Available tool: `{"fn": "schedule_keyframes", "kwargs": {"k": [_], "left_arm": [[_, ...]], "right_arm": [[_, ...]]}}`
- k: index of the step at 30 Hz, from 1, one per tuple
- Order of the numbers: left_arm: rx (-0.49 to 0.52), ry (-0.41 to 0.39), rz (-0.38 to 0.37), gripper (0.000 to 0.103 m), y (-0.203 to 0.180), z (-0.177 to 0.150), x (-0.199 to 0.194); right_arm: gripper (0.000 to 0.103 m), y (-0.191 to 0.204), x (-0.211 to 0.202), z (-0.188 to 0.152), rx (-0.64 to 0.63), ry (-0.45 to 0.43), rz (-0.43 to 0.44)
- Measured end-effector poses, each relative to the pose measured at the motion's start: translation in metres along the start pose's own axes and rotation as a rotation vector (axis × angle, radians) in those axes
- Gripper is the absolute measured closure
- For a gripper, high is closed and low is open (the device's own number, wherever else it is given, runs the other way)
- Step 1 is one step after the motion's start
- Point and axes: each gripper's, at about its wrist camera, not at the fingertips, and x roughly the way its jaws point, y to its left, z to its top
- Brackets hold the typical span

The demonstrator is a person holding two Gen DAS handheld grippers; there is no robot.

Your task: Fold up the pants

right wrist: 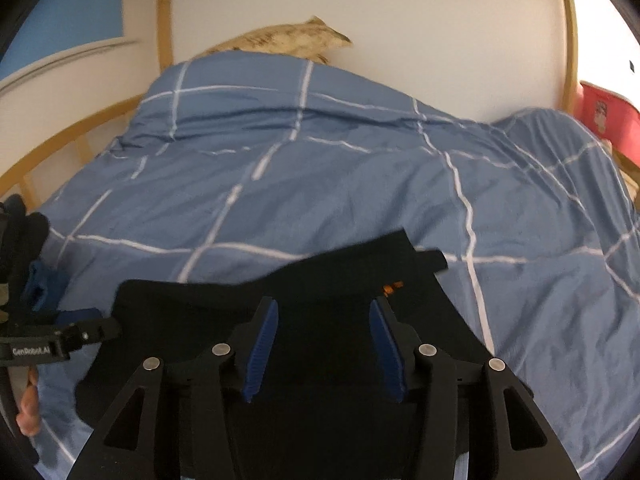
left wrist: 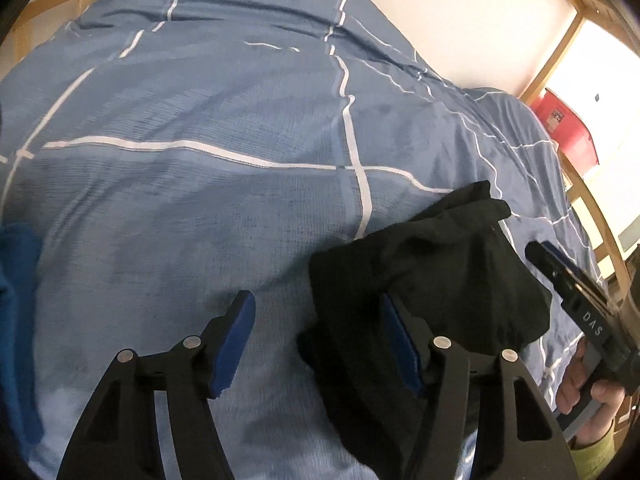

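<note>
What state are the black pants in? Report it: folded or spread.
Bunched, neither spread nor neatly folded: the black pants lie in a crumpled heap on the blue checked duvet.

— How is the left gripper (left wrist: 318,342) sitting?
— Its jaws are standing wide apart, the blue pads (left wrist: 236,344) facing each other across an empty gap. It is tilting down and forward, gripping nothing.

— And the right gripper (right wrist: 324,350)?
— It is also gaping open, both blue pads (right wrist: 262,350) showing their ribbed faces, nothing pinched between them. It is angling downward as well.

— Are the two grippers touching?
— No, they are hanging side by side, apart. From the left wrist view the right gripper (left wrist: 576,292) is coming in from the right edge, with the person's right hand (left wrist: 588,396) wrapping around its handle.

— And the left hand?
— A few fingers (right wrist: 28,412) are showing at the left edge of the right wrist view, under the left gripper (right wrist: 60,340).
</note>
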Motion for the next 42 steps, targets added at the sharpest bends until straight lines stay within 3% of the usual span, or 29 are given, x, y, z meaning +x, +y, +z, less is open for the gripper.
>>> {"fn": "schedule_keyframes", "kwargs": {"k": [7, 9, 11, 17, 19, 24, 30, 33, 35, 36, 39, 40, 42], "left_arm": [[-0.028, 0.042, -0.048, 0.041, -0.001, 0.006, 0.031], [-0.031, 0.032, -0.036, 0.05, -0.001, 0.006, 0.033], [-0.03, 0.028, -0.041, 0.066, -0.003, 0.007, 0.03], [-0.002, -0.05, -0.016, 0.073, -0.018, 0.008, 0.002], [-0.002, -0.045, 0.006, 0.074, -0.023, 0.006, -0.006], [-0.005, 0.06, 0.075, 0.075, -0.034, -0.007, -0.011], [0.052, 0.045, 0.183, 0.074, -0.043, -0.019, 0.0], [0.063, 0.017, 0.266, 0.068, -0.048, -0.019, 0.004], [0.059, 0.008, 0.335, 0.041, -0.051, -0.022, 0.003], [0.067, -0.01, 0.371, 0.035, -0.053, -0.023, -0.001], [0.129, -0.158, 0.517, 0.022, -0.071, -0.03, -0.031], [0.14, -0.195, 0.544, 0.01, -0.076, -0.032, -0.039], [0.137, -0.284, 0.566, 0.006, -0.085, -0.035, -0.059]], "right_arm": [[0.054, -0.016, 0.017, -0.012, 0.07, 0.025, -0.012], [0.054, -0.017, 0.019, -0.015, 0.075, 0.03, -0.014], [0.054, -0.018, 0.021, -0.017, 0.077, 0.031, -0.02], [0.054, -0.024, 0.018, -0.021, 0.092, 0.033, 0.001], [0.054, -0.027, 0.015, -0.021, 0.102, 0.031, 0.002], [0.054, -0.039, 0.003, -0.022, 0.106, 0.02, -0.018], [0.054, -0.056, -0.018, -0.029, 0.072, 0.003, -0.136], [0.054, -0.065, -0.022, -0.031, 0.062, 0.001, -0.196], [0.054, -0.071, -0.024, -0.032, 0.064, -0.001, -0.223], [0.054, -0.075, -0.025, -0.032, 0.072, -0.002, -0.228], [0.054, -0.085, -0.024, -0.031, 0.097, -0.007, -0.201], [0.054, -0.088, -0.022, -0.029, 0.101, -0.01, -0.18], [0.054, -0.093, -0.017, -0.023, 0.105, -0.018, -0.14]]}}
